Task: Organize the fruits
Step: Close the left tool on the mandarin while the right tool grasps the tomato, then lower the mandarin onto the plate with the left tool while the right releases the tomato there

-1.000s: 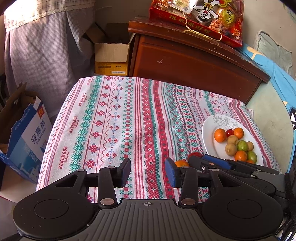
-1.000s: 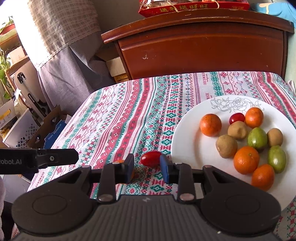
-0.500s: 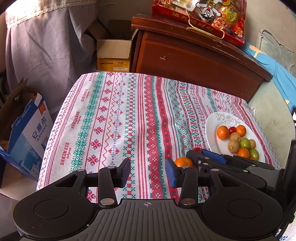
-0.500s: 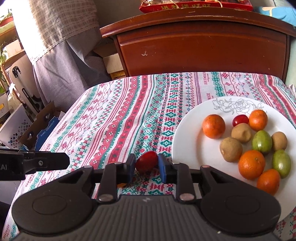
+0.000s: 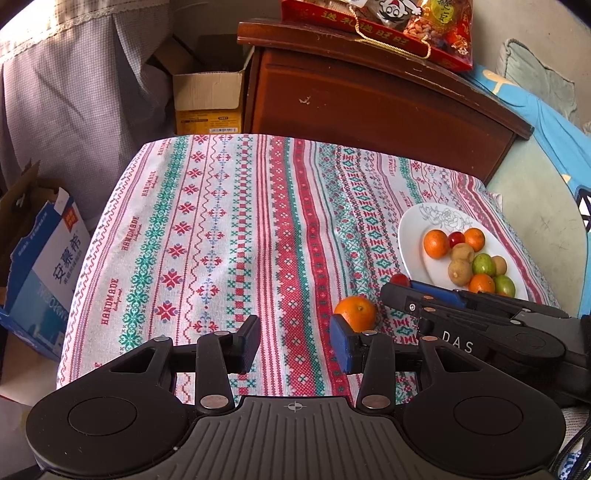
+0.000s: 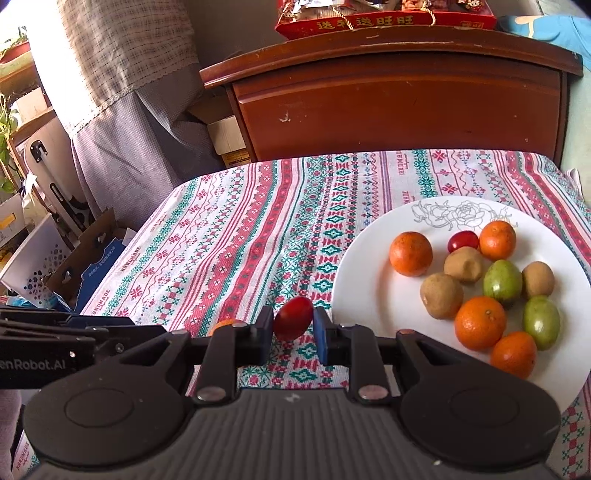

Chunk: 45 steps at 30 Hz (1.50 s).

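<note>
The striped cloth [image 5: 236, 236] over the worktop carries the word "HANDMADE", stitched again and again along its bands. The body of the right tongs [image 5: 458, 345] shows the white letters "DAS" in the left wrist view. In the right wrist view, the body of the left tongs [image 6: 33, 365] reads "enRobot.AI", cut off at the edge. The red gift bag [image 6: 384, 16] on the wooden cabinet bears gold Chinese characters, "送礼送旺旺". The blue carton [image 5: 44, 269] beside the worktop shows the white characters "安慕希".

Wooden cabinet [image 5: 369, 96], cardboard box [image 5: 208, 99] (perhaps empty), curtain [image 5: 74, 92]
</note>
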{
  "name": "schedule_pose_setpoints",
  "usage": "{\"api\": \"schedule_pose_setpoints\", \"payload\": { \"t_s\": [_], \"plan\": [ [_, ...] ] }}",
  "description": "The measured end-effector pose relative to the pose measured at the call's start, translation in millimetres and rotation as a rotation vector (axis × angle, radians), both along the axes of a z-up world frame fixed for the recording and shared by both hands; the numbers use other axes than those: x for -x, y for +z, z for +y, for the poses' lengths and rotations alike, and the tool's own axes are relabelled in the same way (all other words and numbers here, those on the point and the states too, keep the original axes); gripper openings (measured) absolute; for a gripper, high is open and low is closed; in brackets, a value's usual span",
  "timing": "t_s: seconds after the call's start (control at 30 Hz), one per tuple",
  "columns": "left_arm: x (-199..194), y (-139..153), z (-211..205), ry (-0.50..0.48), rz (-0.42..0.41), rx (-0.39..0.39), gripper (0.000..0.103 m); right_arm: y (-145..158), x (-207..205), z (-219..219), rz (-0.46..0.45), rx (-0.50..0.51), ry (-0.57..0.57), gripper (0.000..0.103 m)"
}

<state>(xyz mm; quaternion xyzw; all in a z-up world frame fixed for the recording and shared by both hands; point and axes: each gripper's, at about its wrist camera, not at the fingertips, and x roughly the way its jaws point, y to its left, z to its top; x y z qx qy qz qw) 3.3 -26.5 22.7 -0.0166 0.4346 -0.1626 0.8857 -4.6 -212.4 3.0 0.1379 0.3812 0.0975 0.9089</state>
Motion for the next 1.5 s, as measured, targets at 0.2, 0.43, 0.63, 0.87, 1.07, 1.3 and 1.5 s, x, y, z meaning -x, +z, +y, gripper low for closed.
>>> {"api": "schedule_pose_setpoints", "payload": {
  "t_s": [0.2, 0.43, 0.63, 0.87, 1.07, 1.3, 1.5],
  "plan": [
    [1.0, -7.7, -13.0, -0.045, -0.022, 0.013, 0.04, 8.4, 7.0, -8.5, -0.017, -0.017, -0.005, 0.023],
    [0.1, -16.5, -32.4, -0.093, -0.066, -0.005, 0.038, 13.1, 12.7, -17.4, -0.027, -0.029, -0.015, 0.023],
    [2.3, -21.9, -44.8, -0.136, -0.096, -0.032, 0.038, 16.6, 17.2, -23.8, -0.036, -0.033, -0.027, 0.023],
    [3.6, -29.3, -55.3, -0.151, -0.118, -0.077, 0.036, 20.3, 23.6, -28.7, -0.041, -0.033, -0.033, 0.023],
    [3.9, -32.8, -59.3, -0.149, -0.128, -0.083, 0.029, 22.2, 29.0, -35.7, -0.045, -0.036, -0.045, 0.023],
    [3.8, -22.0, -60.9, -0.137, -0.145, -0.047, 0.029, 31.0, 32.7, -49.3, -0.073, -0.041, -0.079, 0.023],
    [2.9, 7.4, -66.8, -0.145, -0.211, 0.029, 0.028, 48.2, 32.4, -76.0, -0.123, -0.064, -0.158, 0.023]
  ]
}}
